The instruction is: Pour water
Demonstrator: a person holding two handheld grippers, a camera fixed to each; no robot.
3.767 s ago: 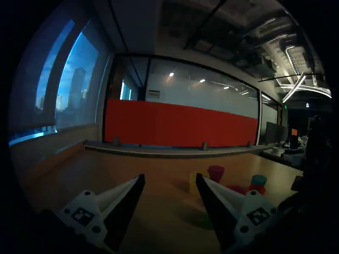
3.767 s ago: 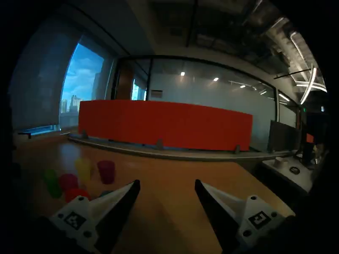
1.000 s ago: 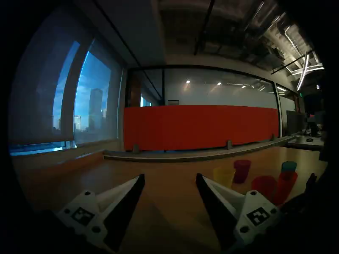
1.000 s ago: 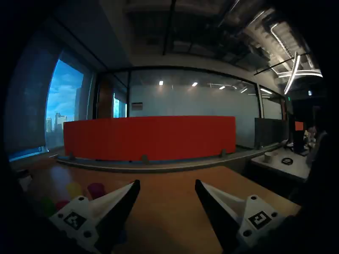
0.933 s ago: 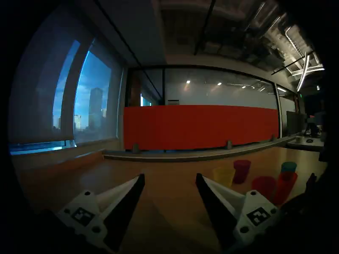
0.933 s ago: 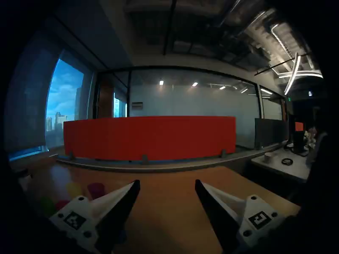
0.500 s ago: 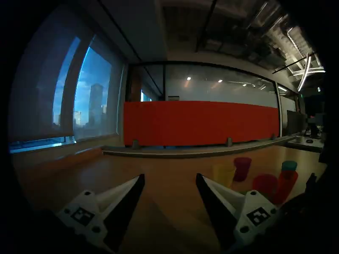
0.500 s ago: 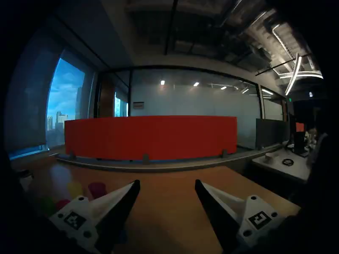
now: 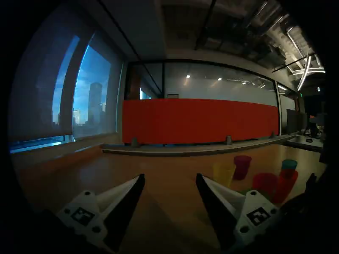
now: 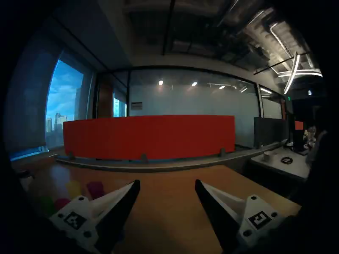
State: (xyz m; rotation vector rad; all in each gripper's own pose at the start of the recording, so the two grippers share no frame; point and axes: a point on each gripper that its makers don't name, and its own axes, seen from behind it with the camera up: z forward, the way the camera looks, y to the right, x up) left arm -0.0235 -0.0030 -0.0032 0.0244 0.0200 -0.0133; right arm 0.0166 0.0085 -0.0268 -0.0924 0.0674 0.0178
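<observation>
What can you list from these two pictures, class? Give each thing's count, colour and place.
cups: five; yellow cup, magenta cup, red cup, orange cup, teal cup; grouped on the table, to the right in the left gripper view
table: one, brown wood, under the cups
partition: one, red, along the table's far edge
window: one, blue sky, at left
side desk: one, white, far right in the right gripper view
left tool: one, white and black, open, empty
right tool: one, white and black, open, empty
</observation>
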